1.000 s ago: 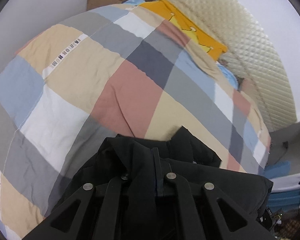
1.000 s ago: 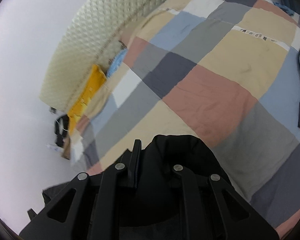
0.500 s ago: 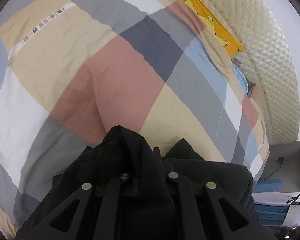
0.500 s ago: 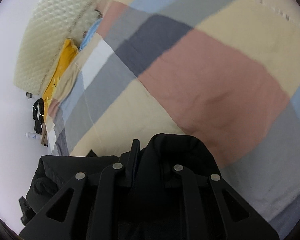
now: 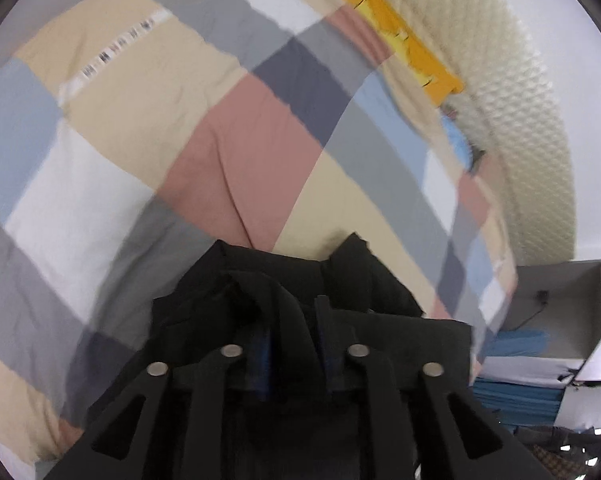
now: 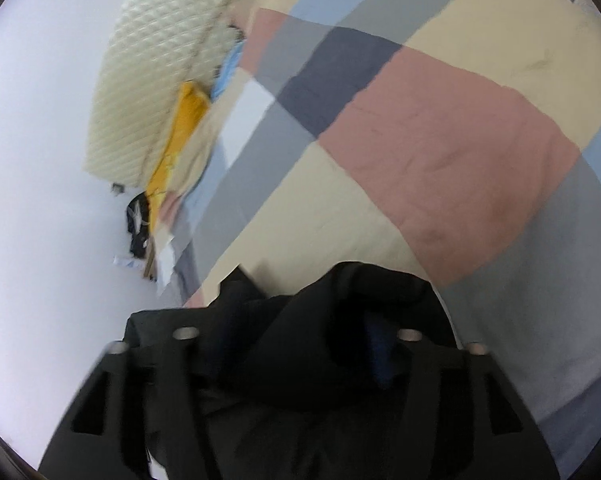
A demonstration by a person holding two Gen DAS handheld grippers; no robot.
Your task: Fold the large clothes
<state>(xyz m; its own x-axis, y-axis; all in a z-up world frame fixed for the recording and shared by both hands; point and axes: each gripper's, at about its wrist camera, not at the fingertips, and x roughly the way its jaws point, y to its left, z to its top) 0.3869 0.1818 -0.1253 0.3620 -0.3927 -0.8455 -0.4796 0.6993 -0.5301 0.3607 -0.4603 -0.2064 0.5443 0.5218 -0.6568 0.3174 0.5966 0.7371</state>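
Note:
A black garment (image 5: pixel 380 292) lies bunched at the near edge of a checked duvet (image 5: pixel 240 140) on a bed. My left gripper (image 5: pixel 292 320) points down at it. Its jaws are opening, a fold of the black cloth sits loosely between them, and the blue pads (image 5: pixel 262 350) show. In the right wrist view the same black garment (image 6: pixel 380 280) rests on the duvet (image 6: pixel 440 140). My right gripper (image 6: pixel 300 320) has its jaws opening wide, with cloth draped in the gap and not pinched.
A yellow pillow (image 5: pixel 400 40) and a quilted cream headboard (image 5: pixel 520 120) lie beyond the duvet. Blue folded cloth (image 5: pixel 516 396) is stacked off the bed at lower right. A bedside stand with dark items (image 6: pixel 138 220) sits by the white wall.
Both grippers were shut on the black garment and now have their jaws parted. The garment has come down onto the duvet. The right gripper has sunk toward the bed.

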